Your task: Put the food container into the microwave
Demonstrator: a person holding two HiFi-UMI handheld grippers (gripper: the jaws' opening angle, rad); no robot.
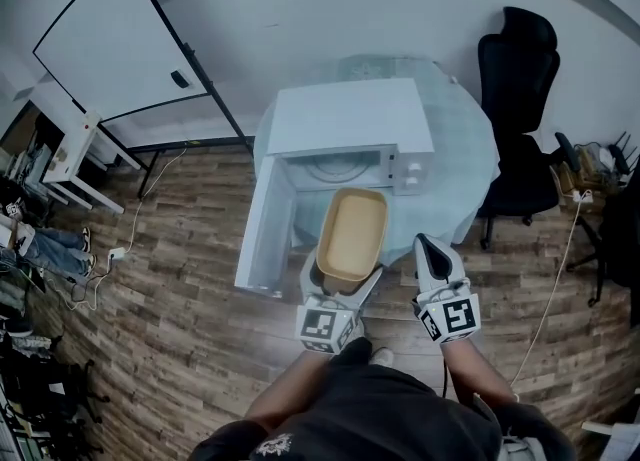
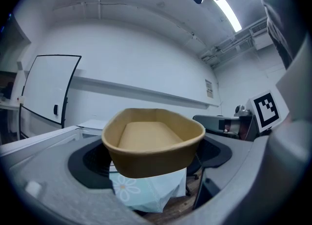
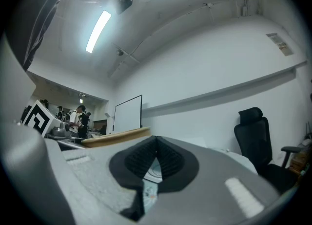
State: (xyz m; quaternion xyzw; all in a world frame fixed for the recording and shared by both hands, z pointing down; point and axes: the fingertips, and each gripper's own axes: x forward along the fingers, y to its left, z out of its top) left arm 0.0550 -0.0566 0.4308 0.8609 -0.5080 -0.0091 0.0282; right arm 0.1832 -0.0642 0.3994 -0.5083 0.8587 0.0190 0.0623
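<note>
L gripper (image 1: 338,289) clamped on near end of tan food container (image 1: 352,232), holding it level just in front of the microwave (image 1: 350,119); door (image 1: 262,231) swung open at left; R gripper (image 1: 432,255) pinched closed, empty, just right of container.

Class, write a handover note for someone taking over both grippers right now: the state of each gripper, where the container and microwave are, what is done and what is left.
Left gripper: shut on the near end of the container, holding it in the air in front of the microwave. The container looks empty.
Right gripper: shut, holding nothing, beside the container on its right.
Microwave: on the table, with its door swung open to the left.
Done: door open, container picked up.
Left: set the container inside the microwave and release it.
</note>
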